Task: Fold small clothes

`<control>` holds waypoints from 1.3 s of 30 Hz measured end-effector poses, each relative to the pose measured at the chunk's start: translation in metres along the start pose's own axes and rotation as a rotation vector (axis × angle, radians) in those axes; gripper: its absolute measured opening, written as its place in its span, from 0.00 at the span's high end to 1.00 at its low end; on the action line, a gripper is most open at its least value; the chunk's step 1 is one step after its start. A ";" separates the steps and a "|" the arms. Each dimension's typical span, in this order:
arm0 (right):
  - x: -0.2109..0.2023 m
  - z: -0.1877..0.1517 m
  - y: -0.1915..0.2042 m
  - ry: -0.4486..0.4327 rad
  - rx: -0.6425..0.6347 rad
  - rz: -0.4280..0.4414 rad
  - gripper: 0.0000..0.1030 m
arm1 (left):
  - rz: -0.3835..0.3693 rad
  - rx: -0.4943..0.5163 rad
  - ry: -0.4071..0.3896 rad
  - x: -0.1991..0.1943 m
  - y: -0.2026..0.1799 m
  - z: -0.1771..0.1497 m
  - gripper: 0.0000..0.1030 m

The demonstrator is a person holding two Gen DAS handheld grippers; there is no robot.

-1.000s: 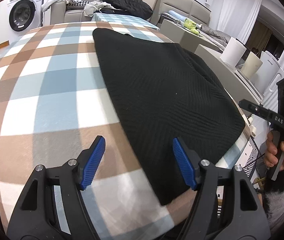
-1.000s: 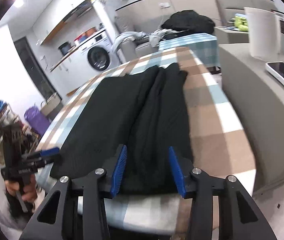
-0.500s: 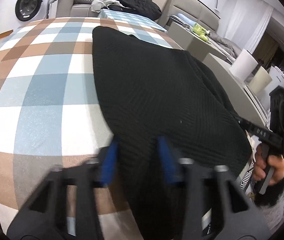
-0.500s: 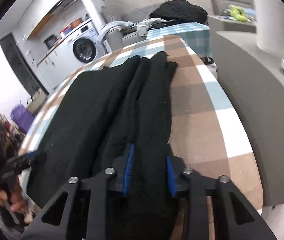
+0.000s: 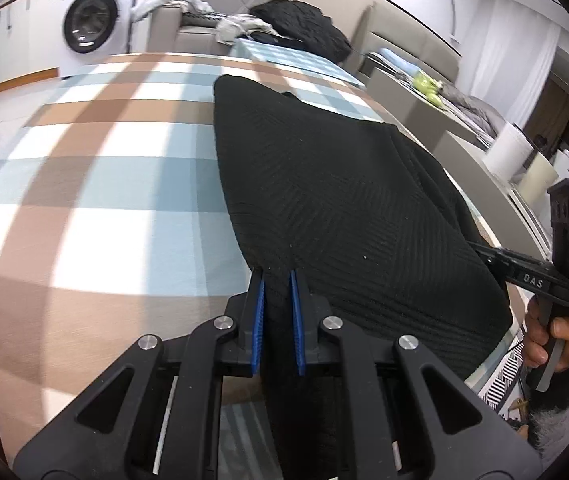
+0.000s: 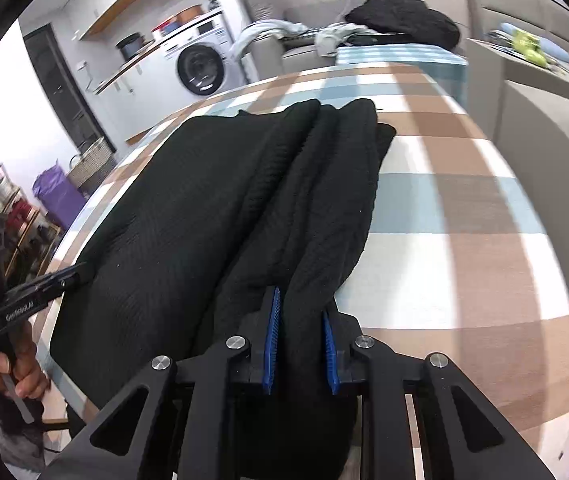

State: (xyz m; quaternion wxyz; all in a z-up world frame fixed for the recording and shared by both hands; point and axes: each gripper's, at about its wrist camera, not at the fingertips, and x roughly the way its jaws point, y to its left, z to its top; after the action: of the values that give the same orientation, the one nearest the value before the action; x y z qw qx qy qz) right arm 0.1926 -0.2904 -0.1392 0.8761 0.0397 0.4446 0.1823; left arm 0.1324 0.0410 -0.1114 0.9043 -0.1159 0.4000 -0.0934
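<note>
1. I see the black knit garment [image 5: 336,208] lying flat on the checked tablecloth [image 5: 96,184]. It takes up the right half of the tabletop, and its near hem runs along the near edge.

2. One side is already turned in. In the right wrist view the garment [image 6: 188,216] has long doubled ridges along its right side, which I judge to be a sleeve or side panel folded lengthwise. The left part lies as a single smooth layer.

3. My left gripper [image 5: 277,276] has just been closing, and its blue pads now pinch the near left corner of the hem, with black cloth bunched between them.

4. My right gripper [image 6: 298,304] has also just been closing. It is clenched on the near right corner, where the folded ridges meet the hem. That bundle is thicker, so these pads stand a little further apart.

5. In each wrist view the other tool shows at the opposite corner of the hem, so I have both near corners in hand.

6. I judge the lengthwise folding to be partly or wholly done. The crosswise fold, carrying the near hem toward the far edge, is not yet made, since the garment is at full length.

7. Any later tidying or setting aside is also left to do.
</note>
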 end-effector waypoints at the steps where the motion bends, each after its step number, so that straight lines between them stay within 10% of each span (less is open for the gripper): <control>1: 0.001 0.000 0.008 0.005 -0.013 0.009 0.80 | 0.008 -0.009 -0.006 -0.003 0.006 -0.001 0.91; 18: -0.034 0.004 0.020 -0.045 -0.035 -0.045 0.57 | 0.056 -0.053 -0.091 -0.051 0.037 -0.009 0.86; 23: -0.001 0.045 0.031 -0.041 -0.014 0.055 0.48 | 0.025 -0.036 -0.102 -0.058 0.028 -0.014 0.28; 31: 0.076 0.089 0.030 0.067 0.020 0.091 0.48 | 0.008 0.038 -0.079 -0.052 0.005 -0.022 0.25; 33: 0.083 0.094 0.036 0.050 -0.018 0.069 0.52 | 0.003 0.037 -0.067 -0.050 0.003 -0.023 0.25; 35: 0.085 0.097 0.041 0.042 -0.056 0.053 0.85 | 0.001 0.037 -0.069 -0.049 0.003 -0.024 0.25; 39: 0.052 0.106 0.063 -0.094 -0.168 0.025 0.91 | 0.004 0.025 -0.086 -0.054 0.005 -0.022 0.25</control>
State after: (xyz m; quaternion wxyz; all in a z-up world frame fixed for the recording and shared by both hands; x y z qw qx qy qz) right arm 0.2866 -0.2038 -0.1007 0.8939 -0.0196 0.3856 0.2279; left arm 0.0804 0.0569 -0.0896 0.9222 -0.1077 0.3600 -0.0915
